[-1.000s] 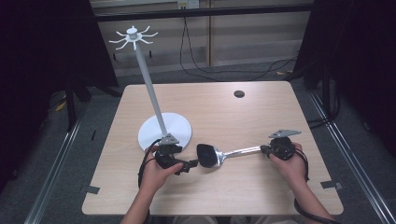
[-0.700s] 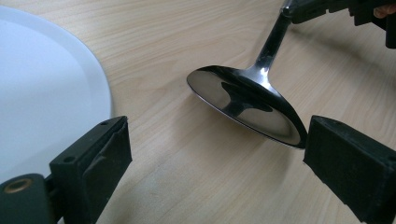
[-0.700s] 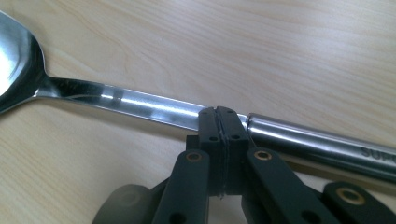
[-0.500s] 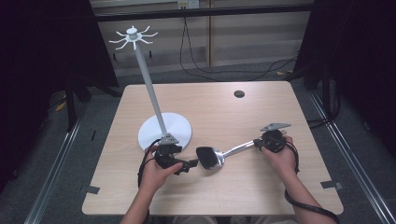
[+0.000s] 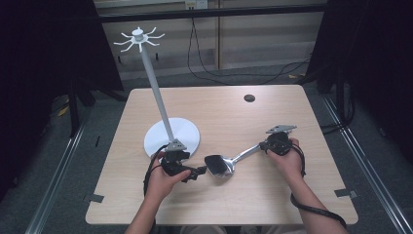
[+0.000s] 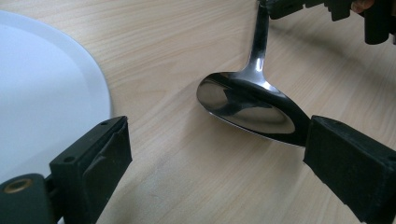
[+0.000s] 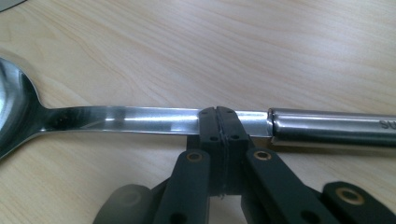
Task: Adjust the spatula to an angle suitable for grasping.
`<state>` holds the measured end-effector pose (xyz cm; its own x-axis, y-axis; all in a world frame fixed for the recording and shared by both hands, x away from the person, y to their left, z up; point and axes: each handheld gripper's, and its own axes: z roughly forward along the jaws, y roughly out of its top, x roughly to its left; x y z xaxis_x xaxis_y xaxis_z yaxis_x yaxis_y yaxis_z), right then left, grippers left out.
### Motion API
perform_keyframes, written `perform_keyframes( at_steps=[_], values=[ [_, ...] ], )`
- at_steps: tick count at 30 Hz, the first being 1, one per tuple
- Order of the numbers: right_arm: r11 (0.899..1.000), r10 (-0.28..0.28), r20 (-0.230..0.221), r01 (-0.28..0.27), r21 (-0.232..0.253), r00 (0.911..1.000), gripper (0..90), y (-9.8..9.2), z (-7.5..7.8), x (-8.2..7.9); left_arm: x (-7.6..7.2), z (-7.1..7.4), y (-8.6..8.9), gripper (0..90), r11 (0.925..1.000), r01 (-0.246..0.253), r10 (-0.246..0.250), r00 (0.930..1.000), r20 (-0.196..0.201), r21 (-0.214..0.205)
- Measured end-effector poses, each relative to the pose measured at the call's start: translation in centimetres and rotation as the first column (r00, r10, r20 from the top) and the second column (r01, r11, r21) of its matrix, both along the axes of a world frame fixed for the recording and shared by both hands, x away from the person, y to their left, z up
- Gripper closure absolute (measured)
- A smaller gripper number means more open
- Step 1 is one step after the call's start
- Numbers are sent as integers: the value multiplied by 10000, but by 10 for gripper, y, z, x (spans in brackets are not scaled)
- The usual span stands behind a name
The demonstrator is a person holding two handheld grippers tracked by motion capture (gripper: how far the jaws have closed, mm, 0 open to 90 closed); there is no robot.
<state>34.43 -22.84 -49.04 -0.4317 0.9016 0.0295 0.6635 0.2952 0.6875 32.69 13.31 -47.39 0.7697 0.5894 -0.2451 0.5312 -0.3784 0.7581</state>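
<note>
A large shiny metal spoon (image 5: 220, 165) lies on the wooden table, its bowl (image 6: 247, 105) toward my left gripper and its handle (image 7: 140, 119) running back and right. My right gripper (image 5: 268, 145) is shut on the handle, the jaws pinched together at the flat part just before the thicker round grip (image 7: 217, 122). My left gripper (image 5: 198, 171) is open just left of the bowl; in its own view the gripper (image 6: 219, 163) has its jaws wide apart, the bowl's near rim by the right-hand jaw, nothing held. The right gripper (image 6: 303, 7) shows at the top there.
A white stand with a round base (image 5: 187, 134), a tall pole (image 5: 156, 92) and a spoked top (image 5: 139, 36) rises just behind my left hand; its base (image 6: 42, 93) is close to the left jaw. A small black disc (image 5: 249, 98) sits far back on the table.
My right gripper has moved left and away from me with the handle, swinging the spoon to a steeper angle. The bowl has stayed near the left gripper, which has held still.
</note>
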Motion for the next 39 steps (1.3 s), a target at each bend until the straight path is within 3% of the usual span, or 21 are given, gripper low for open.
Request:
perform_keyframes(
  at_steps=[5, 10, 16, 17, 20, 29, 36, 39],
  values=[
    [10000, 1, 129, -2, 43, 9999, 897, 4, -1, -5, 0, 1, 1, 72, 10000, -73, 73, 10000, 31, -39],
    [9988, 143, 249, -155, 460, 9996, 896, 11, -3, -16, 0, 1, 1, 72, 10000, -36, 36, 10000, 20, -18],
    [9949, 624, 282, -644, 775, 9977, 895, 30, -5, -26, -1, 1, -2, 72, 10000, -1, 1, 10000, 13, -6],
    [9910, 813, 295, -840, 1047, 9963, 895, 41, -5, -31, -1, 1, -2, 72, 10000, 20, -20, 10000, 22, 47],
    [9870, 1043, 373, -1080, 1189, 9939, 895, 53, -4, -33, -1, 1, -2, 72, 10000, -2, 2, 10000, 27, 76],
    [9766, 1714, 281, -1736, 1267, 9848, 890, 86, -7, -36, -1, 0, -3, 72, 9999, 31, -31, 10000, 39, 139],
    [9682, 2253, 245, -2266, 1064, 9740, 900, 98, -15, -38, -1, 2, -1, 72, 9999, -7, 6, 9999, 111, 108],
    [9699, 2181, 223, -2192, 1062, 9757, 900, 98, -15, -39, -1, 1, -2, 72, 9999, -24, 24, 10000, 59, 111]
  ],
)
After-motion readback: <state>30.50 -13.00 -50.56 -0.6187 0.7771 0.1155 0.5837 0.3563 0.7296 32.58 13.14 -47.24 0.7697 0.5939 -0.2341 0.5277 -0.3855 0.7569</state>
